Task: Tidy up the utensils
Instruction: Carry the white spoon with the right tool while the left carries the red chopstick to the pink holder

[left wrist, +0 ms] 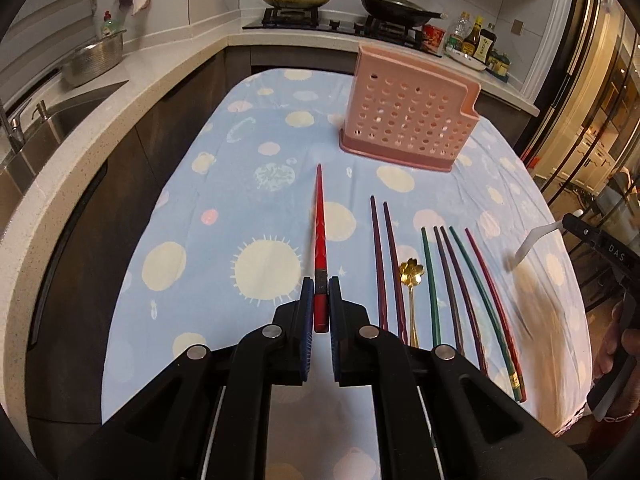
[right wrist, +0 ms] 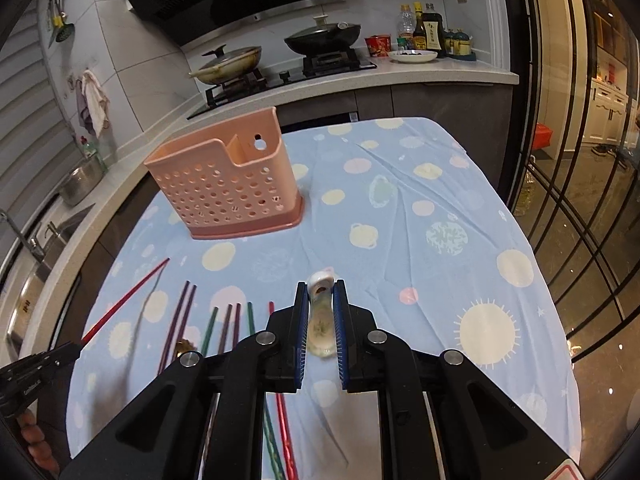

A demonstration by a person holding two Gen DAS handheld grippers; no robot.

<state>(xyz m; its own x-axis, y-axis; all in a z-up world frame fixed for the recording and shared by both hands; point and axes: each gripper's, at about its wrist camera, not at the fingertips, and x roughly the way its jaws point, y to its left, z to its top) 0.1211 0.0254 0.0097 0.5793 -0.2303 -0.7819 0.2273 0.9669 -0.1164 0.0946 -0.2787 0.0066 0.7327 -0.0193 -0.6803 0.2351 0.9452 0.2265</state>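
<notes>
The left tool point(left wrist: 321, 280) is clamped narrow on the butt end of a red chopstick point(left wrist: 319, 224), which runs straight ahead from its fingers with the tip raised over the counter point(left wrist: 192, 208), a surface draped in a blue cloth with pale dots. Ahead of that tip and slightly to the tool's right stands the pink perforated holder point(left wrist: 408, 116), upright, its open top facing up; bare cloth lies between tip and holder. To the tool's right, a row of chopsticks point(left wrist: 452, 280) in purple, green and dark red lies flat, with a gold flower-bowled spoon point(left wrist: 412, 280) among them, all roughly parallel and close together. To the tool's left the cloth is open up to its rounded edge.

The right tool point(right wrist: 321, 312) grips a white ceramic spoon point(right wrist: 320, 316) between its blue pads, the handle end pointing forward. The holder point(right wrist: 228, 184) sits ahead and to this tool's left, near the cloth's far left edge. Ahead and to the right the cloth is bare out to its rounded far and right edges. The left tool shows at the lower left of this view, well apart from the right one.
</notes>
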